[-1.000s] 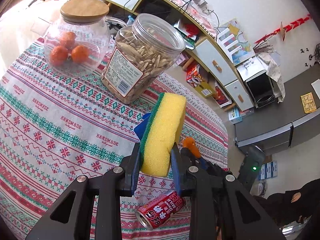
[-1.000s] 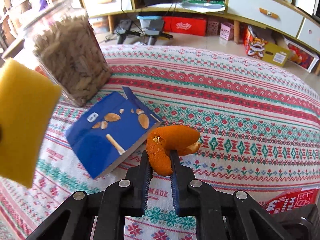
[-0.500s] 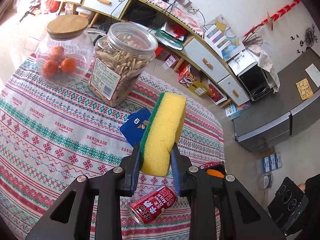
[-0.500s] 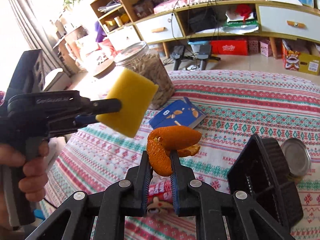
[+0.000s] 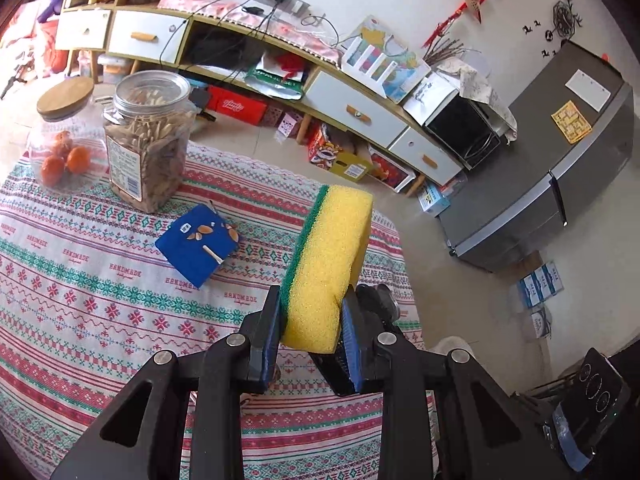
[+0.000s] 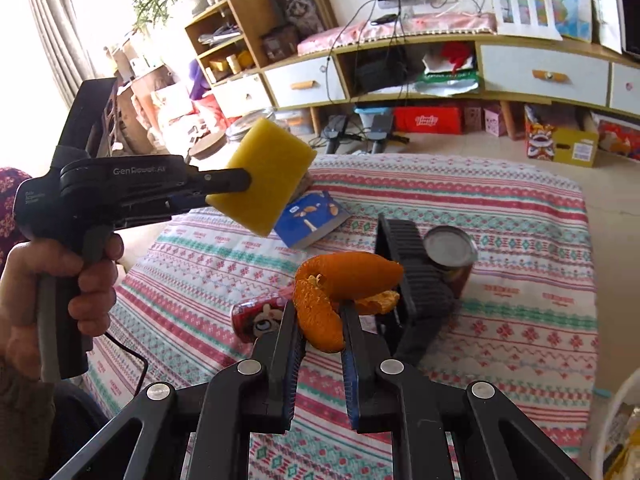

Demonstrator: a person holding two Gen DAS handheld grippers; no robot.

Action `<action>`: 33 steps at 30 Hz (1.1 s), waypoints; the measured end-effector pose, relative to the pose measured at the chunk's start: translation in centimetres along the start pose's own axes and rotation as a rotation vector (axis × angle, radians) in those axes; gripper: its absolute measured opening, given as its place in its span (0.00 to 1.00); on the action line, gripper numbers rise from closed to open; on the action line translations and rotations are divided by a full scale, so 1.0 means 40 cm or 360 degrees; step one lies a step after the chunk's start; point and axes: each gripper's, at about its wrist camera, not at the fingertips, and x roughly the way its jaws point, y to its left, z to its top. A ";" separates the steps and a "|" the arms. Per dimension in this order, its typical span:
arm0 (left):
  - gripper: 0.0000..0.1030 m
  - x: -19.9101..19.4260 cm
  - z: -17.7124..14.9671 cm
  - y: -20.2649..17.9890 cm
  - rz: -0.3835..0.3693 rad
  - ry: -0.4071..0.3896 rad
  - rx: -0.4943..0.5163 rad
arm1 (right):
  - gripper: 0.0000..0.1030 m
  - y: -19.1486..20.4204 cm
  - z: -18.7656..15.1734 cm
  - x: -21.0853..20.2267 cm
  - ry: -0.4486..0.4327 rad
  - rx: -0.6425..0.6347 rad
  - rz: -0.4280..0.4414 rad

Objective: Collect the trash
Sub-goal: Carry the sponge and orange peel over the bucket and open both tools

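Cluttered living-room shelving and drawers ring a round table under a red, green and white patterned cloth (image 6: 500, 208), and I am working above it with both tools raised.

On my left, the left gripper (image 5: 312, 328) is clamped on a yellow sponge with a green scouring face (image 5: 328, 264), held clear of the cloth; my hand (image 6: 60, 288) is wrapped round its handle in the right view. Below it lies a flat blue snack packet (image 5: 196, 248), then a red drink can on its side (image 6: 256, 316).

Further right, the right gripper (image 6: 320, 332) pinches a curled piece of orange peel (image 6: 340, 288), lifted off the table. Just behind it stands a black ribbed dustpan-like tray (image 6: 412, 272), with an upright silver-topped tin (image 6: 452, 252) touching its far side.

I judge the step is dropping the peel into that tray. I would carry it over the open mouth, lower before releasing, and keep the sponge wide of the path; the peel's loose flap could snag a finger.
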 end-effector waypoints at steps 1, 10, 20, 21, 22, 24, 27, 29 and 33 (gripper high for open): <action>0.29 0.001 -0.005 -0.012 -0.0010 0.0004 0.0012 | 0.16 -0.022 -0.009 -0.013 -0.0007 0.0022 -0.0014; 0.29 0.024 -0.080 -0.188 -0.0091 0.0056 0.0242 | 0.17 -0.257 -0.077 -0.131 -0.0142 0.0362 -0.0100; 0.29 0.077 -0.173 -0.360 -0.0184 0.0162 0.0446 | 0.17 -0.375 -0.119 -0.207 -0.0145 0.0573 -0.0178; 0.29 0.082 -0.180 -0.372 -0.0183 0.0163 0.0461 | 0.17 -0.377 -0.121 -0.217 -0.0152 0.0577 -0.0187; 0.29 0.088 -0.186 -0.386 -0.0175 0.0166 0.0476 | 0.17 -0.379 -0.124 -0.226 -0.0160 0.0582 -0.0195; 0.29 0.103 -0.203 -0.412 -0.0169 0.0184 0.0509 | 0.17 -0.393 -0.129 -0.241 -0.0167 0.0616 -0.0194; 0.29 0.133 -0.245 -0.465 -0.0181 0.0222 0.0579 | 0.17 -0.441 -0.151 -0.271 -0.0167 0.0733 -0.0213; 0.29 0.170 -0.280 -0.509 -0.0181 0.0270 0.0640 | 0.17 -0.485 -0.174 -0.295 -0.0160 0.0843 -0.0245; 0.29 0.260 -0.342 -0.595 -0.0215 0.0379 0.0706 | 0.18 -0.574 -0.228 -0.338 -0.0139 0.1078 -0.0367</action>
